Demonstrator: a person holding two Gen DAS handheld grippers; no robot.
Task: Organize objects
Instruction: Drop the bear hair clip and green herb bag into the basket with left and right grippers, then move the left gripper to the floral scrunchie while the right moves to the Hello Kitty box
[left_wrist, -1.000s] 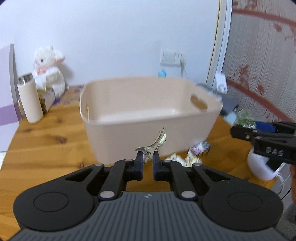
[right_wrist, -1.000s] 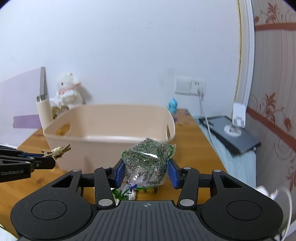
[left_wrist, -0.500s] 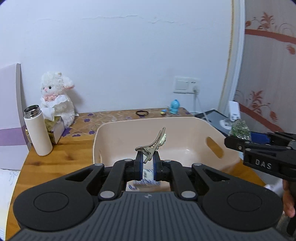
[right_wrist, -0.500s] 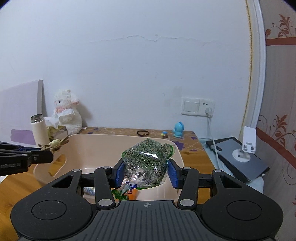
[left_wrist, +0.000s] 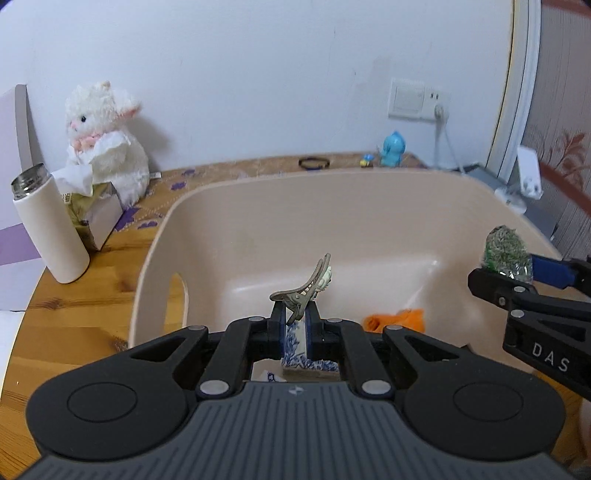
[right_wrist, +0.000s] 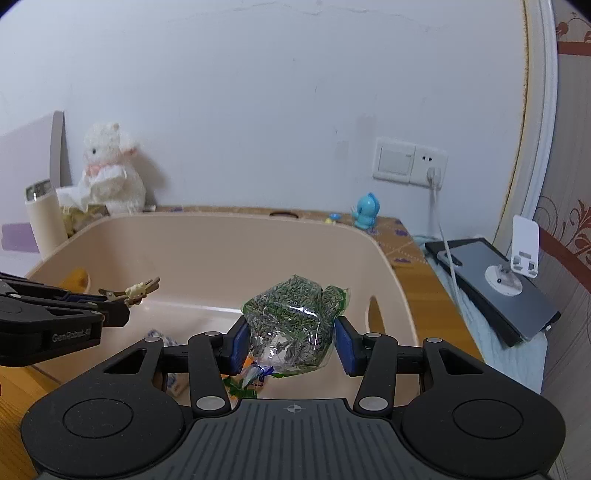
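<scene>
A beige plastic tub (left_wrist: 369, 206) (right_wrist: 207, 236) stands on the wooden table. My left gripper (left_wrist: 295, 317) is shut on a bronze hair clip (left_wrist: 306, 286) and holds it above the tub's near-left part; the clip also shows in the right wrist view (right_wrist: 135, 290). My right gripper (right_wrist: 290, 341) is shut on a clear bag of green dried herbs (right_wrist: 291, 317) above the tub's near-right part; the bag shows in the left wrist view (left_wrist: 506, 253). Inside the tub lie an orange item (left_wrist: 397, 319) and a blue-and-white packet (left_wrist: 299, 350).
A white bottle (left_wrist: 48, 229), a white plush lamb (left_wrist: 103, 136) and a tissue box stand at the left. A blue figurine (left_wrist: 393, 147) and a hair tie (left_wrist: 314, 162) lie behind the tub. A tablet with a white stand (right_wrist: 498, 280) sits at the right.
Both grippers have risen and moved forward from in front of the tub to above it, each still holding its object. The tub's inside with its items has come into view.
</scene>
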